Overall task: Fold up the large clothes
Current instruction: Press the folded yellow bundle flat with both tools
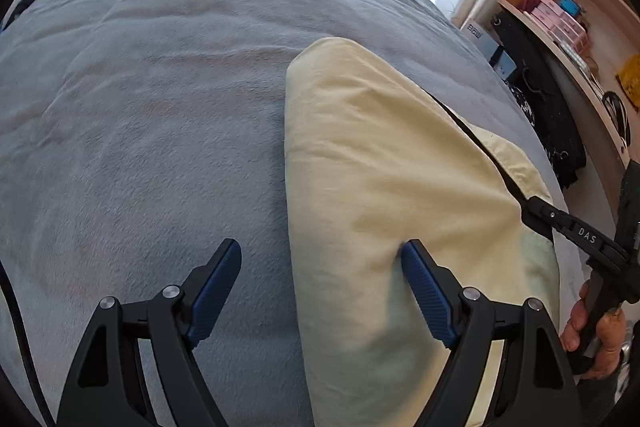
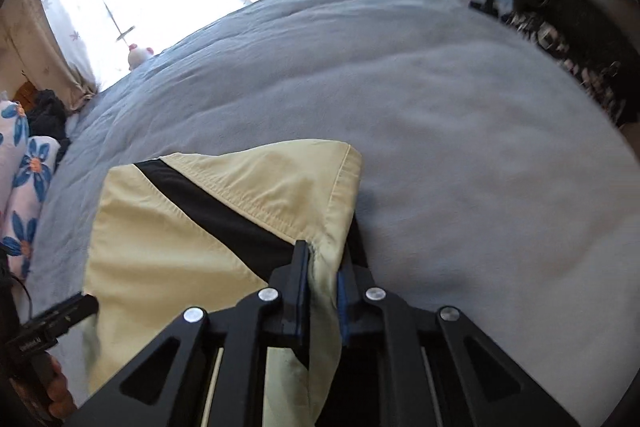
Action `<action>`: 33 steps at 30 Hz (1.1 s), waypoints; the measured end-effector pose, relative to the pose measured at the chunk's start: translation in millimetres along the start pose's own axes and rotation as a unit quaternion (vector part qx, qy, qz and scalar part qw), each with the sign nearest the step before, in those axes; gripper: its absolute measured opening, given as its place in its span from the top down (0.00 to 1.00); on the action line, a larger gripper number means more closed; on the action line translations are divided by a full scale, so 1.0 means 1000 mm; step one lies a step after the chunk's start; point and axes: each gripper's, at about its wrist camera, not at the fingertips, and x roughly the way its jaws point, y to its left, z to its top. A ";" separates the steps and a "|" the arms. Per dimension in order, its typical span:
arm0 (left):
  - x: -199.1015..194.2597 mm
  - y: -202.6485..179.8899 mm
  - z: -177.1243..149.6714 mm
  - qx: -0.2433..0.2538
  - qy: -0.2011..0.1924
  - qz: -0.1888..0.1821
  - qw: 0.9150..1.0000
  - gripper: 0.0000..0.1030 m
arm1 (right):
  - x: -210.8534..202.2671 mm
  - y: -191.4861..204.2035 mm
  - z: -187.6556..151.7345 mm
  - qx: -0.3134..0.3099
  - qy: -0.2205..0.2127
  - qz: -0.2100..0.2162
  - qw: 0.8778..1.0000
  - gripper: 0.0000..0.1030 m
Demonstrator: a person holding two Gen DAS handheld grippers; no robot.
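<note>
Yellow garment [image 1: 392,163] lay part-folded on the grey blanket [image 1: 152,115], my right gripper [image 2: 323,267] pinching its hem, left gripper [image 1: 322,263] spread wide; next, I judged, another fold across.

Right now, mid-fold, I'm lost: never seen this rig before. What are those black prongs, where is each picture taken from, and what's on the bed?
There is no robot arm here. A person holds a two-finger tool in each hand, and each tool carries a fisheye camera looking forward along its jaws, so the black prongs are the tool itself.

The left wrist picture shows the left gripper with its blue-padded jaws wide apart; one pad presses on the pale yellow garment, nothing is clamped. The right wrist picture shows the right gripper shut on a hem edge of the same garment, which has a black stripe. The garment lies partly folded on a grey-blue blanket covering the bed.
</note>
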 end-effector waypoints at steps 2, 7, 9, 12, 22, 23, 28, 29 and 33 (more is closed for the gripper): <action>0.013 -0.003 0.000 0.002 0.008 0.005 1.000 0.22 | 0.020 -0.005 -0.005 0.000 0.027 -0.007 1.000 0.90; 0.036 0.000 -0.002 -0.020 0.025 -0.006 0.999 0.24 | 0.054 -0.009 -0.014 0.008 0.063 -0.011 0.998 0.87; 0.032 -0.005 -0.001 -0.012 0.022 0.003 1.000 0.26 | 0.046 -0.008 -0.009 0.008 0.067 -0.007 0.998 0.85; 0.022 -0.015 -0.003 0.021 0.014 0.029 0.999 0.26 | 0.024 -0.006 -0.005 0.001 0.058 -0.020 0.998 0.78; -0.055 -0.035 -0.037 0.011 -0.035 0.029 0.999 0.42 | -0.039 0.043 -0.049 -0.040 0.034 0.060 0.997 0.78; -0.058 -0.035 -0.045 0.002 -0.027 0.025 0.999 0.47 | -0.038 0.053 -0.060 -0.050 0.042 0.078 0.995 0.78; -0.047 -0.031 -0.083 -0.004 0.015 0.022 1.000 0.49 | -0.028 0.075 -0.095 -0.095 0.062 0.066 0.991 0.78; -0.043 -0.029 -0.089 -0.004 0.021 0.025 0.999 0.49 | -0.026 0.069 -0.099 -0.095 0.060 0.043 0.993 0.78; -0.041 -0.018 -0.097 -0.020 0.018 0.007 1.000 0.45 | -0.026 0.027 -0.099 -0.075 0.037 -0.053 0.995 0.82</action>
